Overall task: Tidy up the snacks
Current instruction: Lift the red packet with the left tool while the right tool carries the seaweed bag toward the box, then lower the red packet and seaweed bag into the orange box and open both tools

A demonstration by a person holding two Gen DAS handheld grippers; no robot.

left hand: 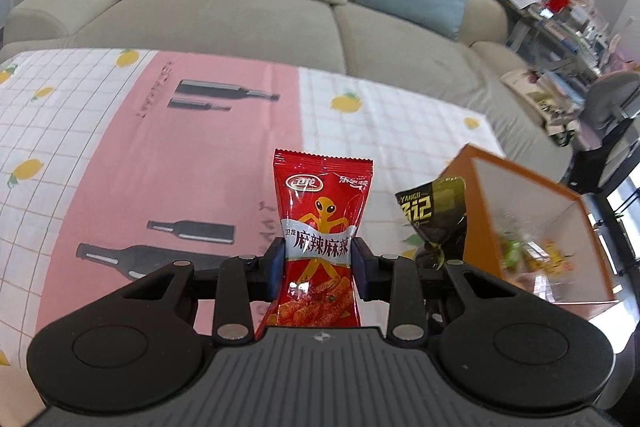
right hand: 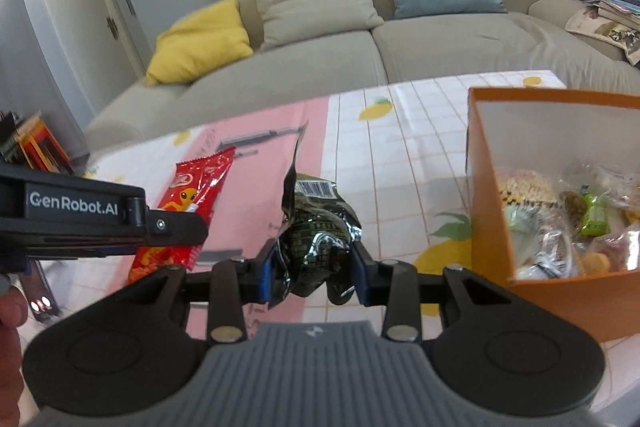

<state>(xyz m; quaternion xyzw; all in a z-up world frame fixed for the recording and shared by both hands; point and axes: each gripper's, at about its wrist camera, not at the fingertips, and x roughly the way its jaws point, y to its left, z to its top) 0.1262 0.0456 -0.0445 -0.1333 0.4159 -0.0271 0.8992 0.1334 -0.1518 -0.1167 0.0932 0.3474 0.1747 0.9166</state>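
A red snack packet (left hand: 320,227) with a yellow alien figure stands upright between the fingers of my left gripper (left hand: 319,267), which is shut on it, above the table. In the right wrist view that same red packet (right hand: 192,195) shows at the left, held by the left gripper (right hand: 172,227). My right gripper (right hand: 314,269) is shut on a crumpled dark green-black snack packet (right hand: 316,227); the dark packet (left hand: 436,219) also appears at the right of the left wrist view. An orange box (right hand: 492,211) holding several wrapped snacks stands to the right, its wall (left hand: 476,211) behind the dark packet.
A pink and white checked tablecloth (left hand: 200,131) with lemon and bottle prints covers the table. A beige sofa (left hand: 240,19) with yellow, beige and blue cushions runs behind it. Cluttered shelves (left hand: 560,27) stand at the far right. A person's hand (right hand: 10,311) shows at the left edge.
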